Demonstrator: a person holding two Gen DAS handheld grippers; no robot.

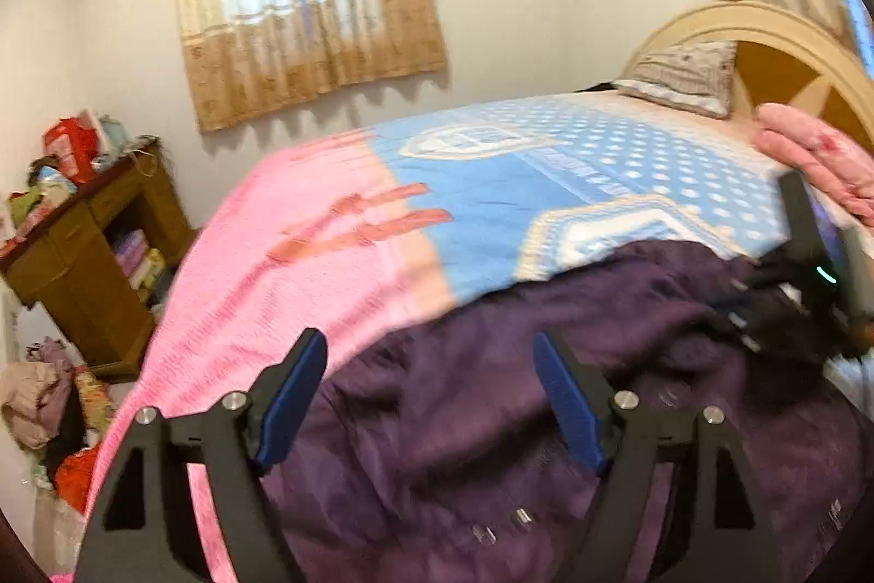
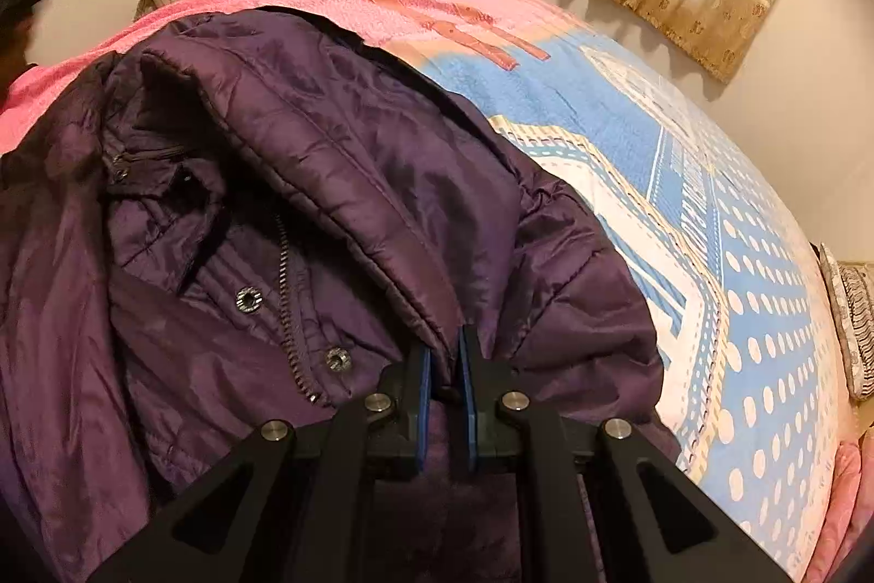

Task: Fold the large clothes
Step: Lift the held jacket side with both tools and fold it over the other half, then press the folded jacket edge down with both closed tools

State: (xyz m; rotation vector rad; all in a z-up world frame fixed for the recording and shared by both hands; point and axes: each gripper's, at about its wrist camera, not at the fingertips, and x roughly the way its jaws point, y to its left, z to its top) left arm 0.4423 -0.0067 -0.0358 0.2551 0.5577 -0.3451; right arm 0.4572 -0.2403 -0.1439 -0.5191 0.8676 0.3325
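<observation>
Purple jacket (image 2: 338, 211) is lying on the patterned bedspread (image 2: 710, 255) (zip and snaps facing up). Right gripper (image 2: 445, 364) is pinching a jacket fold between closed pads. Left gripper (image 1: 431, 397) is hovering above the jacket, jaws apart, holding nothing.

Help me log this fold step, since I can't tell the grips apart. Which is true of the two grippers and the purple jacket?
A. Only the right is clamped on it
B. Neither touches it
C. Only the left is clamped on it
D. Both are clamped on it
A: the right gripper is shut on a fold of the purple jacket, while the left gripper stands open above it with nothing between its jaws.
</observation>
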